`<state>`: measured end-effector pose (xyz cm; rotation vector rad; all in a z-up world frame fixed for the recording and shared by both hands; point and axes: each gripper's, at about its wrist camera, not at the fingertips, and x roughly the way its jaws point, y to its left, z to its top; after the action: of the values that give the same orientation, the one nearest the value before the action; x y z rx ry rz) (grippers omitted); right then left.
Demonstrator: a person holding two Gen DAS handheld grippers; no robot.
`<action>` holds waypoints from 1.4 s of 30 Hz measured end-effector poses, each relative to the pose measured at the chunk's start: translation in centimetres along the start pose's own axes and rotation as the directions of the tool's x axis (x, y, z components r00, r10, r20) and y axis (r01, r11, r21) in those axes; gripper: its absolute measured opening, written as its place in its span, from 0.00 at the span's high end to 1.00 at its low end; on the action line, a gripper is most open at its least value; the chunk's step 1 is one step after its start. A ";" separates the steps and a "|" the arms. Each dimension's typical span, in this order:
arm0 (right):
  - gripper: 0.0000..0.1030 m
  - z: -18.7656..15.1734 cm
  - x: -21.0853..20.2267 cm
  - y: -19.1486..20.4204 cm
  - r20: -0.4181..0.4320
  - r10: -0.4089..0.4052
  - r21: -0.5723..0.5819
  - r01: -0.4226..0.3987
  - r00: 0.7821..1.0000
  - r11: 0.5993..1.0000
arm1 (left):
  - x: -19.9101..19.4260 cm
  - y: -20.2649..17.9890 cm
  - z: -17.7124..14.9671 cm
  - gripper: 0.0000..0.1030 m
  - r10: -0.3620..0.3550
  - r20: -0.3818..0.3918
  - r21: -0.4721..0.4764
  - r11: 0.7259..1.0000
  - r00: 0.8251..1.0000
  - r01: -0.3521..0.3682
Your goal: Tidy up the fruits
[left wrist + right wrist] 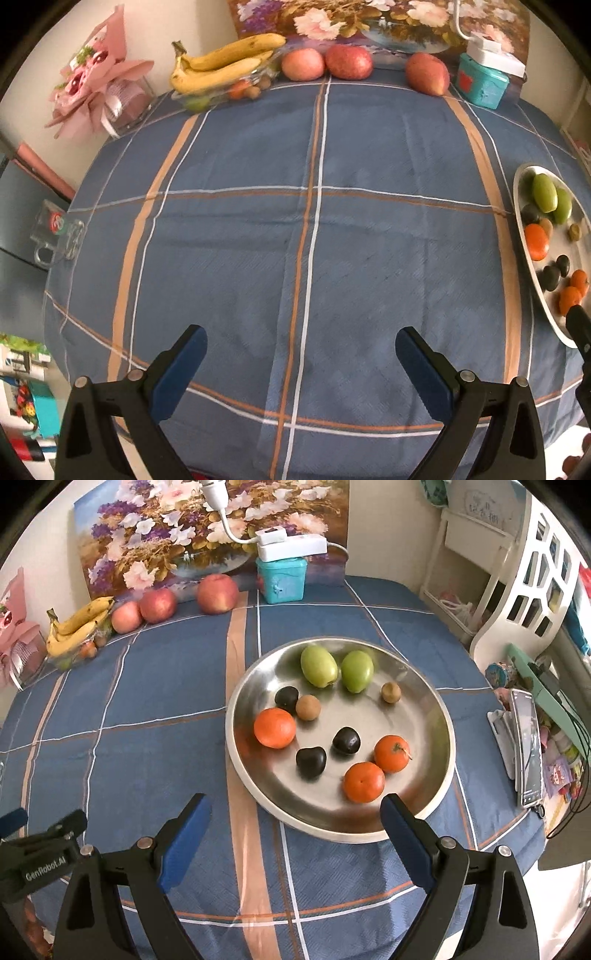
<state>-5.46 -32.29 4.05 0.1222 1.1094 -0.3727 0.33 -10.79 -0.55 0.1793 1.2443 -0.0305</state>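
My right gripper (295, 834) wide open, empty, poised at near rim of steel plate (236, 701), ready for nearest tangerine (364, 781). Left gripper (301, 358) equally spread, empty, parked over bare tablecloth (236, 236), clear of work. Small brown fruits (307, 708) possibly longans; hard to tell. Apples (217, 593), bananas (79, 626) at far edge.

You can read only one marking: "GenRobot.AI" in white letters on the black body of the left hand-held gripper (14, 821), over the desk's near-left edge.
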 end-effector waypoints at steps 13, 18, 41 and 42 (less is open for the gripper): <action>0.10 0.1 0.4 0.4 -0.020 0.005 -0.018 -0.006 1.000 1.000 | 0.6 0.3 -0.1 0.00 0.011 -0.056 -0.006 1.000 0.998 -0.011; 0.10 0.0 0.5 0.6 -0.030 0.007 -0.029 -0.008 1.000 1.000 | 1.0 0.5 -0.3 0.00 0.011 -0.082 -0.011 1.000 0.997 -0.012; 0.10 -0.1 1.1 1.0 -0.057 0.012 -0.033 -0.013 0.998 0.999 | 1.6 1.3 -0.3 0.00 -0.039 -0.101 -0.052 0.998 0.994 0.034; 0.10 -0.2 1.1 1.0 -0.057 0.011 -0.034 -0.013 0.998 0.999 | 1.6 1.3 -0.3 0.00 -0.042 -0.103 -0.053 0.998 0.994 0.037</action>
<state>-4.81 -31.52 2.94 0.1100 1.1705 -0.3410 0.68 -9.36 -2.02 0.1128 1.3511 -0.0235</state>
